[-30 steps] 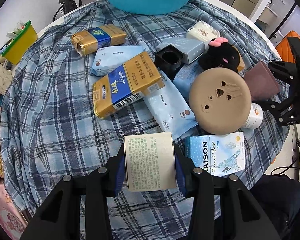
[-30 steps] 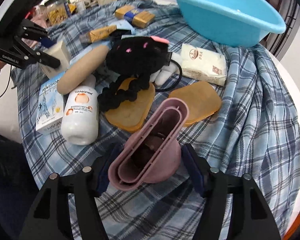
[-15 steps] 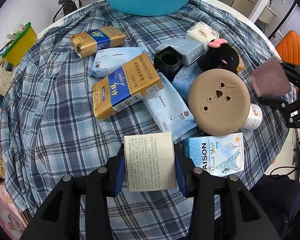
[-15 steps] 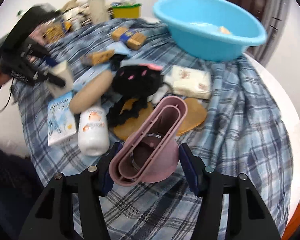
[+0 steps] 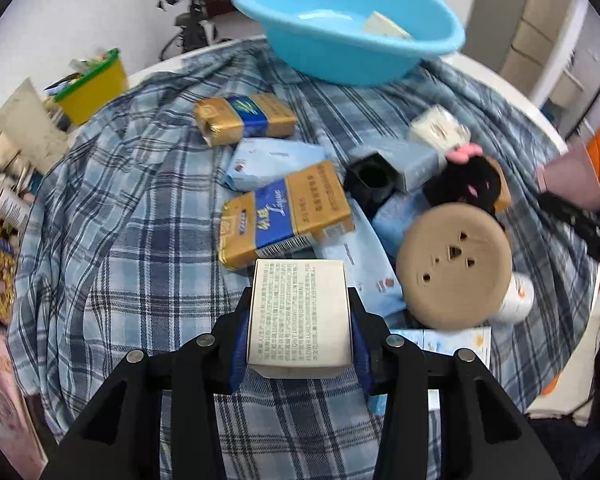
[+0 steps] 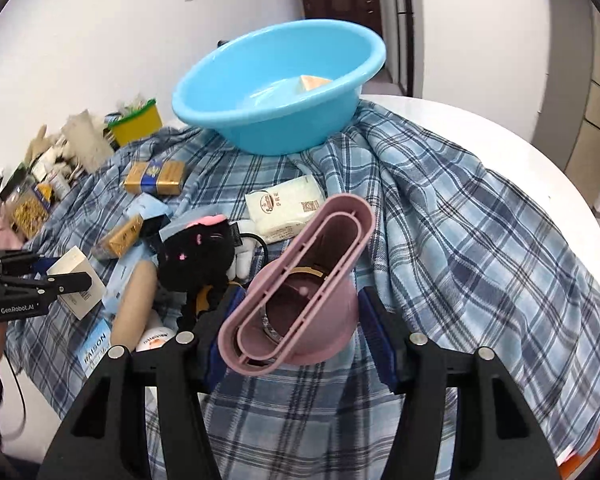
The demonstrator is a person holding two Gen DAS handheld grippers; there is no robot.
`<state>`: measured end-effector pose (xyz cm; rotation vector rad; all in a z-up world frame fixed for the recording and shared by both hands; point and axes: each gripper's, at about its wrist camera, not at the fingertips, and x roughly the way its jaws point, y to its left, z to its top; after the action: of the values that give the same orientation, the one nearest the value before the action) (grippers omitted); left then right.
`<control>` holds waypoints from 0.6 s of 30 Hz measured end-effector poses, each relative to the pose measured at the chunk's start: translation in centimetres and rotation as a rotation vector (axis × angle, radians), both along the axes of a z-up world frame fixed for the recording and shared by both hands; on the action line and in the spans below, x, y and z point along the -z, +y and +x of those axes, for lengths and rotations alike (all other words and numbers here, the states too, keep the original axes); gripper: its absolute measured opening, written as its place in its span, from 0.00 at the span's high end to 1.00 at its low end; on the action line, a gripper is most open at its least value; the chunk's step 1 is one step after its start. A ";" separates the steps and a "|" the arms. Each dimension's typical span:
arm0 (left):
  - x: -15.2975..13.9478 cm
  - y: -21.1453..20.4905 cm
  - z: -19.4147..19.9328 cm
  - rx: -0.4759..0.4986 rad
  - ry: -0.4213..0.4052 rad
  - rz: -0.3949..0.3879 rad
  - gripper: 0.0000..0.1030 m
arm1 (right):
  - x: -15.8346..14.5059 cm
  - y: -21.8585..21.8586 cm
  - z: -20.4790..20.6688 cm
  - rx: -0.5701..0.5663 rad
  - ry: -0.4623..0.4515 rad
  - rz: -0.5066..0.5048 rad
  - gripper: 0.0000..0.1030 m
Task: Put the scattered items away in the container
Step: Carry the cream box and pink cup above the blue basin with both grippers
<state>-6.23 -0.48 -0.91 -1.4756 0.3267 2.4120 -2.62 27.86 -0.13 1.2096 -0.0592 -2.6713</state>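
A blue basin (image 5: 440, 46) stands at the far side of the plaid-covered table; it also shows in the right wrist view (image 6: 204, 114), with a small beige item (image 6: 312, 82) inside. My left gripper (image 5: 300, 320) is shut on a white printed box (image 5: 300, 312), held above the cloth. My right gripper (image 6: 296, 320) is shut on a pink plastic holder (image 6: 300, 292), lifted above the table. The pink holder (image 5: 572, 178) shows at the right edge of the left wrist view. Scattered items lie between the grippers and the basin.
On the cloth lie two gold-blue cartons (image 5: 284, 216), (image 5: 244, 120), light blue pouches (image 5: 272, 156), a black cup (image 5: 370, 180), a black plush (image 6: 196, 252), a round tan lid (image 5: 454, 264), a white packet (image 6: 286, 204). A yellow bin (image 5: 92, 88) stands at the left.
Both grippers have lifted with their loads and moved toward the basin, which now looks nearer. The pink holder has risen well above the table.
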 end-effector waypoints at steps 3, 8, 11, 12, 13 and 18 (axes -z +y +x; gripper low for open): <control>0.0 0.1 0.6 -0.037 0.057 0.000 0.57 | 0.6 -0.8 0.5 0.029 0.013 0.038 0.45; 0.8 0.5 0.8 -0.070 0.067 0.015 0.57 | 2.2 -2.0 0.7 0.026 -0.004 0.089 0.45; 0.8 0.5 0.9 -0.072 0.071 0.012 0.57 | 2.2 -2.5 0.8 0.020 0.016 0.124 0.45; 0.8 0.5 0.9 -0.072 0.071 0.013 0.57 | 2.0 -2.5 0.8 0.016 0.019 0.121 0.45; 0.8 0.5 0.9 -0.072 0.071 0.015 0.57 | 1.8 -2.5 0.8 0.012 0.021 0.115 0.45; -0.4 0.4 1.2 -0.066 0.103 0.019 0.57 | 0.2 -2.2 0.6 0.026 0.059 0.114 0.45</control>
<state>-5.05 -0.04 -0.52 -1.3771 0.2806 2.5418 -1.97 25.64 -0.30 1.1686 0.0880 -2.7643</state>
